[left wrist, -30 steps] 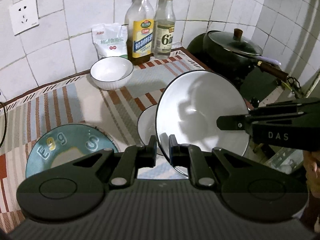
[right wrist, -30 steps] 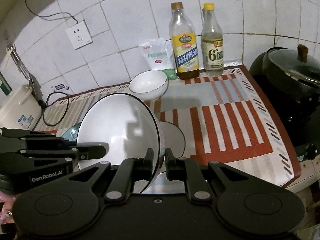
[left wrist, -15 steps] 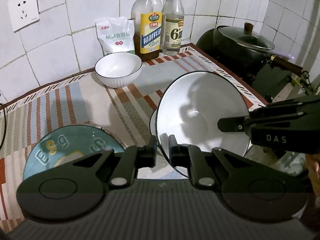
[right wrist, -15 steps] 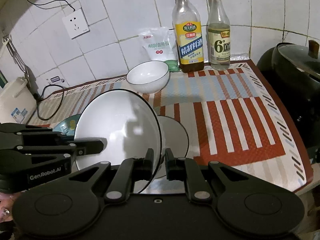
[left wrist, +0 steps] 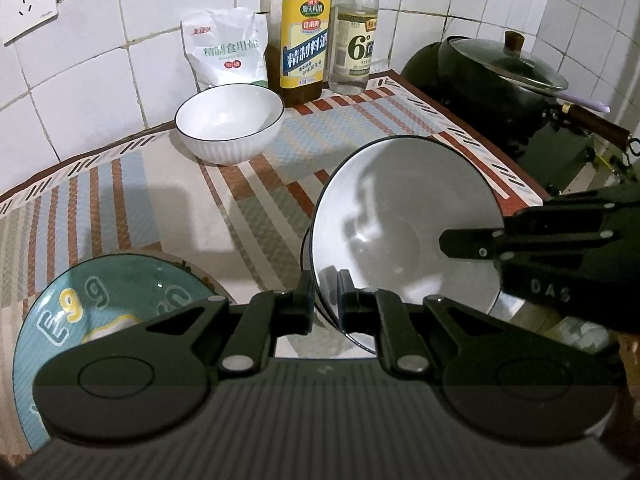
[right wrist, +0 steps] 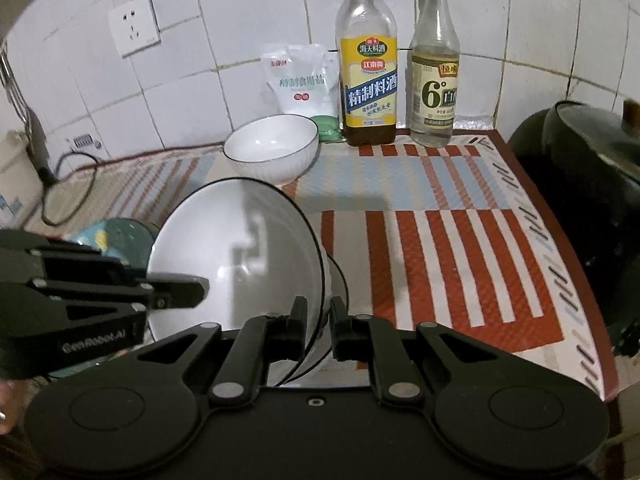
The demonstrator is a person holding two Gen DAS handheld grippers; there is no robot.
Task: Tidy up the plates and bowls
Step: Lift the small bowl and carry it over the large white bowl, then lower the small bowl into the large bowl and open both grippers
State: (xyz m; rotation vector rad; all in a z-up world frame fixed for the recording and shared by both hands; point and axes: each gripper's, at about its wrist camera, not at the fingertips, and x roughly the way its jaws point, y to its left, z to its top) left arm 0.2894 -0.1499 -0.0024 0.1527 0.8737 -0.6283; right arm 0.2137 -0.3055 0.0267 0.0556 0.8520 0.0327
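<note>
White and thin-rimmed in black, the large bowl (left wrist: pixel 404 232) is what we hold tilted above the striped mat (left wrist: pixel 256 184). Our left gripper (left wrist: pixel 324 296) is clamped on its rim at seven o'clock, and our right gripper (right wrist: pixel 318 320) is clamped on the opposite rim. At eleven o'clock the small ribbed bowl (left wrist: pixel 230 122) stands; at eight o'clock lies the teal plate (left wrist: pixel 100 304).

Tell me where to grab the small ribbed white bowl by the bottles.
Pinch the small ribbed bowl by its thin dark-edged rim on the near side, from above. It stands upright and open, and the salt bag and bottles crowd its far side.
</note>
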